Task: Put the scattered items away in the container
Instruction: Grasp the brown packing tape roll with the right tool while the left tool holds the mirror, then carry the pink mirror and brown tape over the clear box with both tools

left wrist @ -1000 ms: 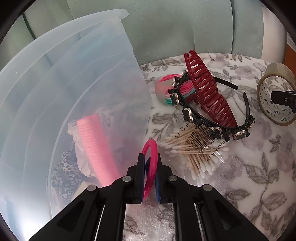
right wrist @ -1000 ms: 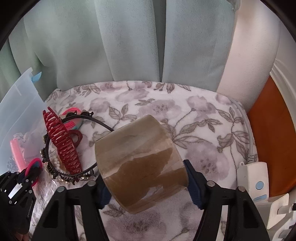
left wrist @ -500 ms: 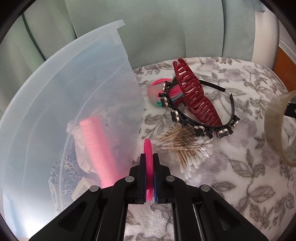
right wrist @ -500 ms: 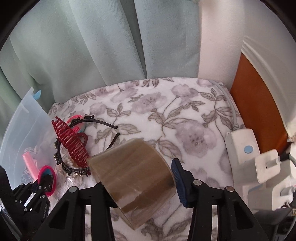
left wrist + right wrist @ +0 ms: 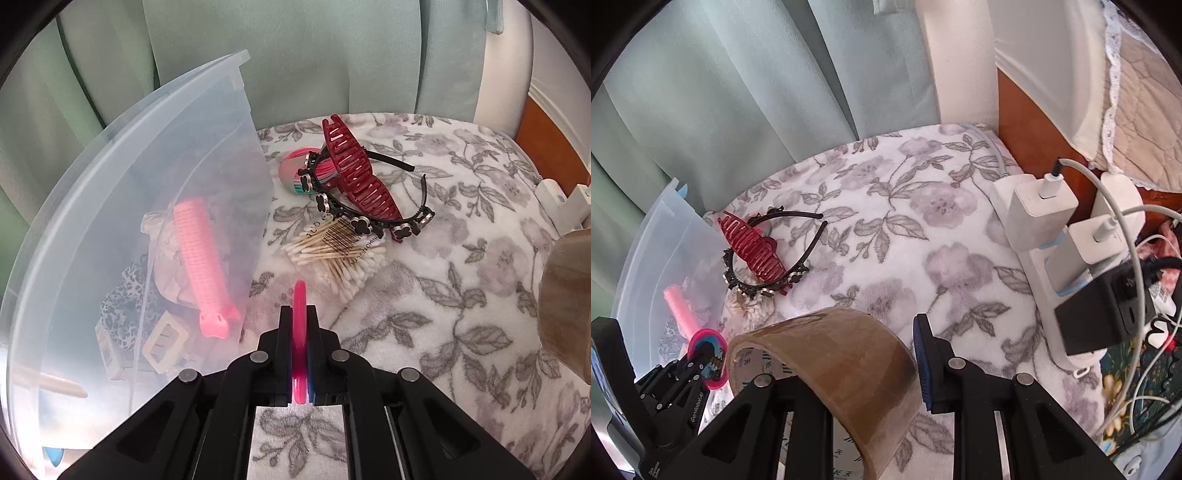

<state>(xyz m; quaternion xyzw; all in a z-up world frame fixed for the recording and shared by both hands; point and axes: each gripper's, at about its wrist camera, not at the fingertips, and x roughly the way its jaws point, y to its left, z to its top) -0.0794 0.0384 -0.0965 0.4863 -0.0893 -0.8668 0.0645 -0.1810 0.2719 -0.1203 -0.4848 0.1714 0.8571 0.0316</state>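
Left tongs (image 5: 299, 325) clamp round pink-rimmed compact mirror (image 5: 299, 314) beside translucent plastic bin (image 5: 147, 155) — right tongs (image 5: 846, 354) spread, brown packing-tape roll (image 5: 831, 365) between them.

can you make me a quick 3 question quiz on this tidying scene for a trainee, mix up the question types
1. True or false: the left gripper is shut on a pink round mirror.
2. Multiple choice: where is the pink hair roller? A) on the floral blanket B) inside the clear plastic container C) in the right gripper
3. Short answer: what lies across the black headband on the floral blanket?

Key:
1. True; it is pinched edge-on between the fingers.
2. B
3. The dark red hair claw clip; a pack of cotton swabs lies just in front of them.
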